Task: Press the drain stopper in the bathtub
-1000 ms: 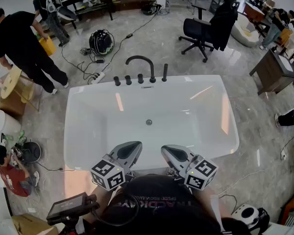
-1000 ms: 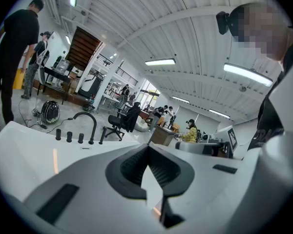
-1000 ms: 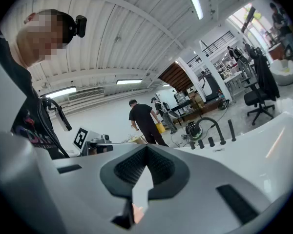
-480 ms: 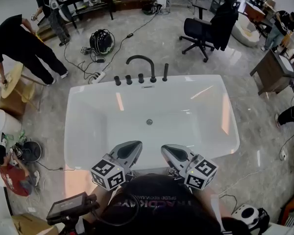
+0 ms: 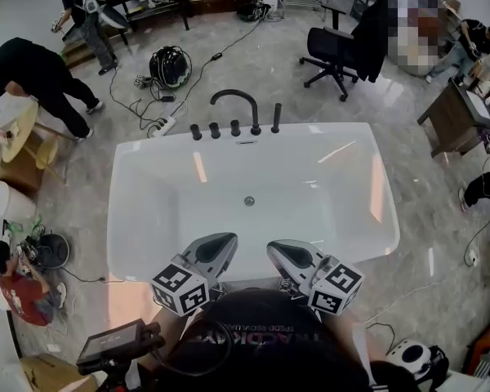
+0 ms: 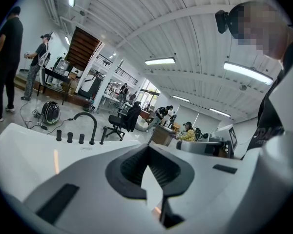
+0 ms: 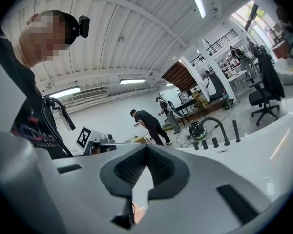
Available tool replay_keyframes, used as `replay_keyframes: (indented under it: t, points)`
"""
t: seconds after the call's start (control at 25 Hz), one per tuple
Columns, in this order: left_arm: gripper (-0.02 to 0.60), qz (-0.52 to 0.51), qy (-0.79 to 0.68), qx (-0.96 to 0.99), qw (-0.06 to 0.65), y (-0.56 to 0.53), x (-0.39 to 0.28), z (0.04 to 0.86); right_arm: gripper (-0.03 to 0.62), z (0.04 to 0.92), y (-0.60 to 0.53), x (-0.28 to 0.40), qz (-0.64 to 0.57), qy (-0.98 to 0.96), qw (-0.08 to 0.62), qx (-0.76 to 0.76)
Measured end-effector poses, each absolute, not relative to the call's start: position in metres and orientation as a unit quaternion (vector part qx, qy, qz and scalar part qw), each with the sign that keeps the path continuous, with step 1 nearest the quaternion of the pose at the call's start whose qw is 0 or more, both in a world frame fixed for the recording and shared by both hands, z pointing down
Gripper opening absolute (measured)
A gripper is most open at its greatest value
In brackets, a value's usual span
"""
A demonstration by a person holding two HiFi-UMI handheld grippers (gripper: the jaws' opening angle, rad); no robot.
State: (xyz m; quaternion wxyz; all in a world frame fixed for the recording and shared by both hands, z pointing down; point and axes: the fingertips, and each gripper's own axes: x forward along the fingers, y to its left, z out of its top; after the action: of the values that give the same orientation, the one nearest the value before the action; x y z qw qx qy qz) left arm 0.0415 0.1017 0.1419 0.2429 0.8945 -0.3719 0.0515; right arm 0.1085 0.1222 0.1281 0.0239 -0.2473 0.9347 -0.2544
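A white bathtub [image 5: 147, 178] fills the middle of the head view. The small round metal drain stopper [image 5: 249, 201] sits on its floor, just below the far wall. A black arched faucet [image 5: 234, 104] with several black knobs stands on the far rim. My left gripper [image 5: 219, 243] and right gripper [image 5: 281, 248] hover side by side over the near rim, well short of the stopper, both shut and holding nothing. In the left gripper view the shut left gripper [image 6: 147, 150] points across the tub toward the faucet [image 6: 86, 126]. The right gripper [image 7: 146, 151] looks the same, with the faucet [image 7: 216, 128] at its right.
A black office chair [image 5: 336, 51] stands beyond the tub at the right. Cables, a power strip [image 5: 163, 126] and a round black device [image 5: 169, 68] lie on the marble floor at the far left. People stand and crouch at the left; a wooden desk [image 5: 456, 117] is at the right.
Both grippers have stayed put over the near rim. The person in black at the far left has shifted and bent further over the small table.
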Motion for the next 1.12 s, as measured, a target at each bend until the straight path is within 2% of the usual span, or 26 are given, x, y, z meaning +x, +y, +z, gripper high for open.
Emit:
replay_keyframes:
  t: [1.12]
  points:
    - [0.008, 0.053, -0.374, 0.893, 0.244, 0.1023, 0.0414, 0.1417, 0.015, 0.1273, 0.1192, 0.1103, -0.259, 0.933, 0.026, -0.250]
